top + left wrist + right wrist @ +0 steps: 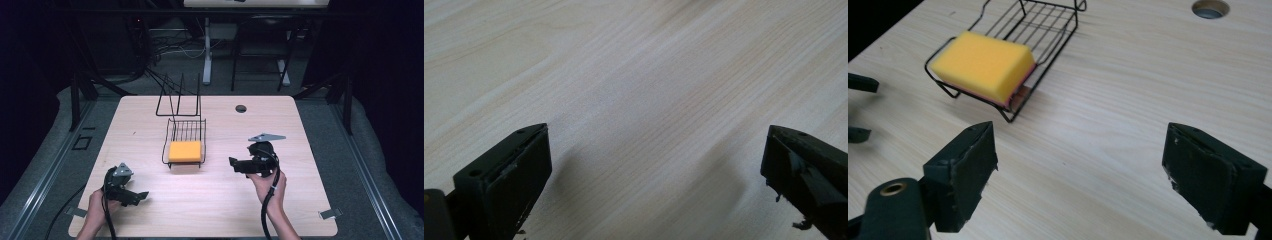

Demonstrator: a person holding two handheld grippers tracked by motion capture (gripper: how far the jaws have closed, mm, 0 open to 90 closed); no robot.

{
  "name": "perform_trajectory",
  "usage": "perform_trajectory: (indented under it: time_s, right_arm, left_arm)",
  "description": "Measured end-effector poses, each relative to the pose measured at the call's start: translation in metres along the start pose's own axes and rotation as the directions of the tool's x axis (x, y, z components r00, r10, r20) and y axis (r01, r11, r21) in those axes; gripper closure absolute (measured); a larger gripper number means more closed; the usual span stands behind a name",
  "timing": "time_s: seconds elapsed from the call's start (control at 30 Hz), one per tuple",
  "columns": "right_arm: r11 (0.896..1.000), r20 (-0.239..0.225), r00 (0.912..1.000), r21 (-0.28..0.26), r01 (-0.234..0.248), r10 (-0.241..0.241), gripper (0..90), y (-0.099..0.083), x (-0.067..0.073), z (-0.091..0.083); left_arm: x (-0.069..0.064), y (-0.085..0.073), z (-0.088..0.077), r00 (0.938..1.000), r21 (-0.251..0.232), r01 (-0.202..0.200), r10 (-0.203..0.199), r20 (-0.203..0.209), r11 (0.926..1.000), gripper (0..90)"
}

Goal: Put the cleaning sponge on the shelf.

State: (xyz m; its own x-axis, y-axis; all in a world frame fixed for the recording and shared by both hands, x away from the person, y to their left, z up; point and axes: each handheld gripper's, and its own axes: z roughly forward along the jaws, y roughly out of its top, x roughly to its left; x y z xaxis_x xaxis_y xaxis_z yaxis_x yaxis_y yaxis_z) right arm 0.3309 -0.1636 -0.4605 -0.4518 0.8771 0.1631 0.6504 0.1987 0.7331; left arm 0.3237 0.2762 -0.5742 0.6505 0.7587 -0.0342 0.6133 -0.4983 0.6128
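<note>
A pale wooden table (215, 200) carries everything, with a round cable hole (241, 108) near its far edge. At its middle sits a black wire basket (184, 131), a tall wire frame rising at its far end. A yellow sponge (185, 151) with a pinkish underside lies flat in the basket's near end and overhangs the near rim a little; the slatted far part of the basket holds nothing else. The right gripper (232, 164) hovers to the right of the basket, apart from it, pointing toward the sponge, its jaws spread wide with only bare table between them. The left gripper (144, 196) rests low near the table's near-left corner, jaws likewise wide apart and gripping nothing.
</note>
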Motion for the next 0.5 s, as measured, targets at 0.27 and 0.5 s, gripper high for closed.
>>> perform_trajectory:
  time_s: [0.27, 0.5]
  right_arm:
    - [0.999, 0.023, 0.9996, 0.033, -0.018, 0.018, 12.2, -0.034, -0.024, -0.018]
    - [0.996, 0.034, 0.9992, 0.080, -0.026, 0.023, 11.4, -0.070, -0.041, -0.022]
  left_arm:
    - [0.000, 0.000, 0.000, 1.0000, 0.001, 0.000, 0.000, -0.002, 1.0000, 0.2]
    - [-0.001, 0.000, 0.001, 1.0000, 0.008, -0.002, 0.002, -0.003, 1.0000, 0.2]
